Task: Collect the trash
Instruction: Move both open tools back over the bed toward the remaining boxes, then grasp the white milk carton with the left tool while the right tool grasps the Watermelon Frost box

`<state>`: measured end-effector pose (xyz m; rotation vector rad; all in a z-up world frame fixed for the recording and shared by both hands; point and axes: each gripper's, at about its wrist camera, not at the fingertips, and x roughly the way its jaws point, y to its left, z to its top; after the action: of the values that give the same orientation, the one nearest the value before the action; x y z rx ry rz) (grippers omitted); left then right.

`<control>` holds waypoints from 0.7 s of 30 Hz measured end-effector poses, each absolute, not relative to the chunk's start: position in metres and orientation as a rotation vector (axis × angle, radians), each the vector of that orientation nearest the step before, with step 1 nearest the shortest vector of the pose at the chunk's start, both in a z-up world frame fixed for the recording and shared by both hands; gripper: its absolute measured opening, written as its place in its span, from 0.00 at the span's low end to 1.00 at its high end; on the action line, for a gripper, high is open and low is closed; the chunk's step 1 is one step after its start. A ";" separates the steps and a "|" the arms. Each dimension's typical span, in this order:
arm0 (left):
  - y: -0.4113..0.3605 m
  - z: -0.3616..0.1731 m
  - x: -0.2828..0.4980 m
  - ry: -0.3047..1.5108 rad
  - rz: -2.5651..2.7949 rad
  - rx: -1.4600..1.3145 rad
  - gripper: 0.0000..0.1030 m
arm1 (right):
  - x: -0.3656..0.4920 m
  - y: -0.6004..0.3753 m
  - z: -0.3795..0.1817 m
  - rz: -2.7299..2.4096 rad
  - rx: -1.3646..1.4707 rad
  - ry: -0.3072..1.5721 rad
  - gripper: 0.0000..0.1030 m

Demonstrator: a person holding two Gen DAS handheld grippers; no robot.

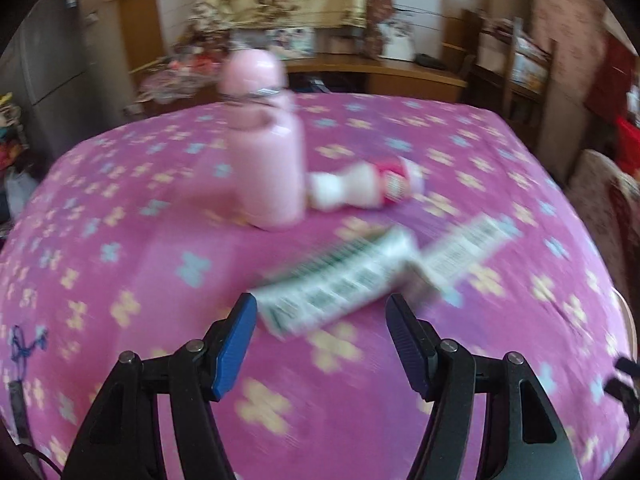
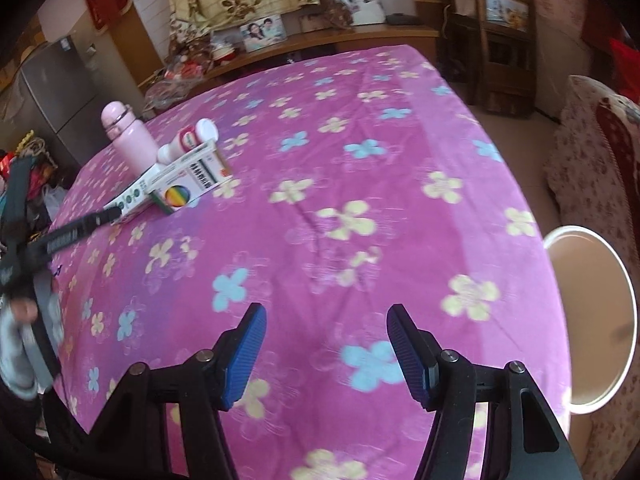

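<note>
Blue-padded left fingers (image 1: 240,344) parted, empty | right fingers (image 2: 246,354) parted, empty

Both wrist cameras look steeply down over the magenta flowered bedspread (image 1: 120,200); the left sits nearer the shared pale pink bottle (image 1: 264,152).

Both tools share one build: the left gripper (image 1: 320,316) and the right gripper (image 2: 326,326) each carry two black angular arms, jointed with round silver pins, ending in ribbed blue pads (image 2: 245,356). Seen from the right-hand camera, the left gripper's black finger (image 2: 80,226) bears pale lettering, too blurred to read, beside a light grey sleeve (image 2: 18,356).
</note>
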<state>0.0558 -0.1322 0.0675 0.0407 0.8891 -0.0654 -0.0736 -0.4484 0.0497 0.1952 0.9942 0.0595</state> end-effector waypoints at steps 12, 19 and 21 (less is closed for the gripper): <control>-0.106 0.022 0.123 1.027 -0.012 0.001 0.66 | -0.047 -0.417 0.038 0.114 0.161 1.029 0.64; -0.133 0.016 0.071 1.102 -0.257 0.000 0.66 | -0.042 -0.420 0.031 0.112 0.174 1.037 0.64; -0.134 0.022 0.059 1.094 -0.336 -0.057 0.66 | -0.043 -0.422 0.031 0.110 0.181 1.036 0.65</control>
<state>0.0589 -0.1338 0.0223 -0.0571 1.0942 -0.3362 -0.0426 -0.4221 0.0314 0.1812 1.0357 0.1105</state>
